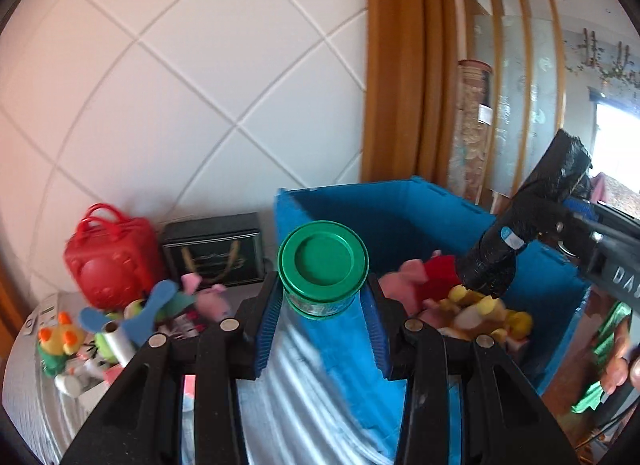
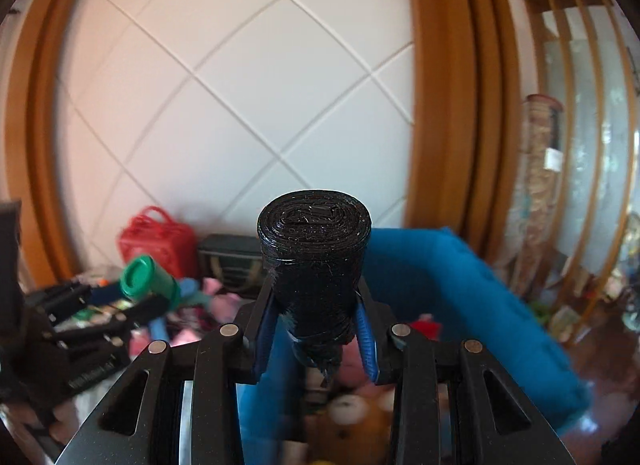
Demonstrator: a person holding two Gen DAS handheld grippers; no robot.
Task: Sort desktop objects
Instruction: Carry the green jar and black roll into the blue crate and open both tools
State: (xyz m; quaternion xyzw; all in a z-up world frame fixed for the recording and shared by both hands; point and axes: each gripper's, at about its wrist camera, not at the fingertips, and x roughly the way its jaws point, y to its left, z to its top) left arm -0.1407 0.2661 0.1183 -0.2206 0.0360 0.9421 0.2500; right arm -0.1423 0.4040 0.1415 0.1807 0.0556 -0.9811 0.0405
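White diamond-tiled wall at the far side, wooden door trim to the right, and a cluttered grey table below. Left gripper is clenched on a green-lidded tub, holding it upright at the near-left corner of the blue bin, roughly over the rim. Right gripper is gripping a black roll of bags; seen from the left wrist camera, that roll hangs tilted above the bin's right half, its lower end just above the plush toys already piled inside. Whether it touches them, I can't tell.

Both claws look to be in the carry-and-drop step. The roll seems closest to release: its jaws need only part over the toys. The tub wants a little more travel to the right, past the bin wall, before letting go. Left on the table: a red toy case, a dark box, and a jumble of small toys waiting to be sorted.
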